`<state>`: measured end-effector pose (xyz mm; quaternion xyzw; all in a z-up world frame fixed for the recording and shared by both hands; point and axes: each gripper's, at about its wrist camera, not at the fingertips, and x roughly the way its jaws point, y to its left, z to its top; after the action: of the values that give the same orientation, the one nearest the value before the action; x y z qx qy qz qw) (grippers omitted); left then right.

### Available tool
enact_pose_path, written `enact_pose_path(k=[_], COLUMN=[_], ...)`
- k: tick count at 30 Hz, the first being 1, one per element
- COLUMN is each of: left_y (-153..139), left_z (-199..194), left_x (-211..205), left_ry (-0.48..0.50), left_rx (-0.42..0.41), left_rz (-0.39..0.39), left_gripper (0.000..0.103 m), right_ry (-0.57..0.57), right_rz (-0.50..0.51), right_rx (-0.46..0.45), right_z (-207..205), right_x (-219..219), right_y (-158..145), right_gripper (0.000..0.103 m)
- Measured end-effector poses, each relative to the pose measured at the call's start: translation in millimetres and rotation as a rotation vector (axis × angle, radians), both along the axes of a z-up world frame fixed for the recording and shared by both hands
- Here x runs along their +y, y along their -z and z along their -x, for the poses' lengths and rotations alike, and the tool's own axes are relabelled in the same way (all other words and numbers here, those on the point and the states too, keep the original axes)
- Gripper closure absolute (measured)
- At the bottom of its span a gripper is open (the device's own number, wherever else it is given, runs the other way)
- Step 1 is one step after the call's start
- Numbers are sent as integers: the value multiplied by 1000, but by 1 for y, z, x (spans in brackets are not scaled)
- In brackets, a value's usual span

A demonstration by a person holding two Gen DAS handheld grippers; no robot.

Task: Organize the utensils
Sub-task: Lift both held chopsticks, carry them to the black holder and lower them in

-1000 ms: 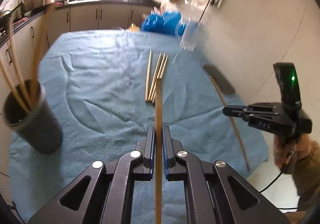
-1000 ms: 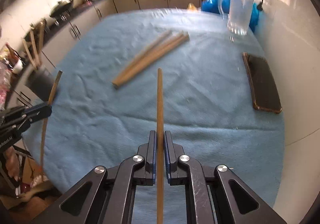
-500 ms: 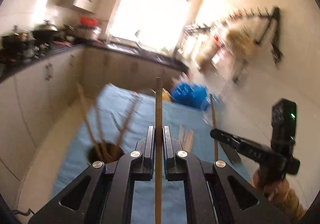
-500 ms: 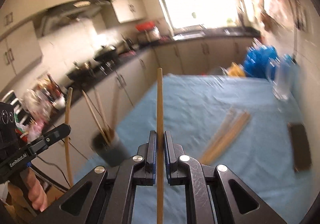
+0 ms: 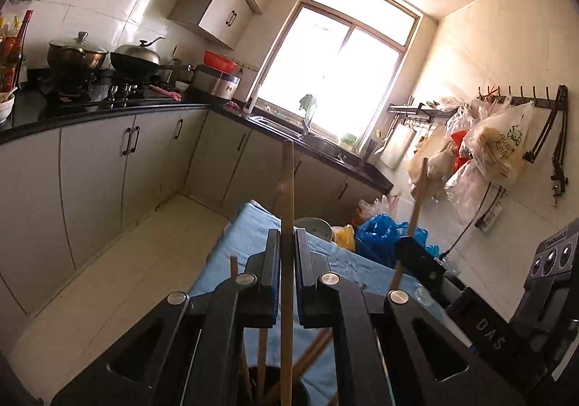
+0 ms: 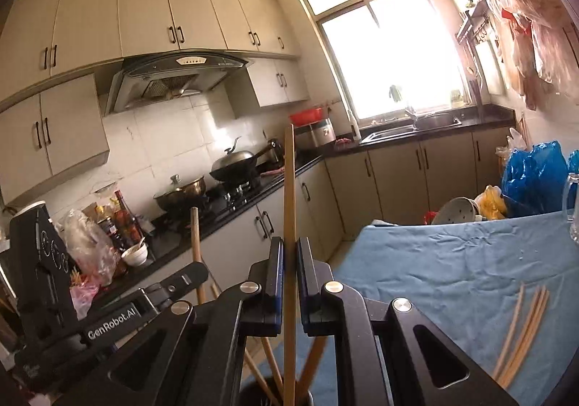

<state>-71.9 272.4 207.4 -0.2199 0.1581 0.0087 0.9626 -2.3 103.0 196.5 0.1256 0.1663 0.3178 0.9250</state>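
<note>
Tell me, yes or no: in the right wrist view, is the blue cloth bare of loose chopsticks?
No. Several loose chopsticks lie together on the blue cloth at the lower right of that view.

1. A bright window point(image 6: 391, 55) fills the far wall, with a sink point(image 6: 436, 121) set in the dark counter beneath it.
2. On the stove stand a lidded pot point(image 5: 76, 53) and, beside it, a wok point(image 5: 135, 58) with a metal lid.
3. A range hood point(image 6: 173, 80) hangs under pale wall cabinets point(image 6: 144, 4).
4. A red basin point(image 6: 307, 115) sits on top of a steel cooker point(image 6: 318, 132).
5. Blue plastic bags point(image 6: 533, 180) lie at the far end of the surface, near a yellow bag point(image 6: 490, 204).
6. Filled plastic bags point(image 5: 488, 149) hang from a wall hook rack point(image 5: 521, 98).
7. Bottles point(image 6: 121, 219) and a small white bowl point(image 6: 135, 256) crowd the near counter.
</note>
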Motion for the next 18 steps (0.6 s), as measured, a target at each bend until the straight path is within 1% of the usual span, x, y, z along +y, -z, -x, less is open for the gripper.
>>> enact_pose_path(k=[3, 8, 10, 13, 18], left_y=[7, 16, 18, 18, 11], left_z=[-3, -6, -6, -5, -1], left_x=[-1, 0, -2, -2, -4], left_ry=[-6, -7, -6, -5, -25], left_rx=[-12, -31, -32, -40, -72], left_rz=[-23, -60, -64, -50, -54], left_gripper=[96, 96, 96, 96, 96], right_ry=[8, 7, 6, 6, 7], right_rz=[0, 36, 47, 58, 61], right_rx=[21, 43, 46, 42, 36], right_z=[-9, -15, -14, -12, -10], right_x=[10, 14, 15, 16, 17], right_y=[9, 23, 26, 27, 24], right_gripper=[95, 95, 95, 95, 95])
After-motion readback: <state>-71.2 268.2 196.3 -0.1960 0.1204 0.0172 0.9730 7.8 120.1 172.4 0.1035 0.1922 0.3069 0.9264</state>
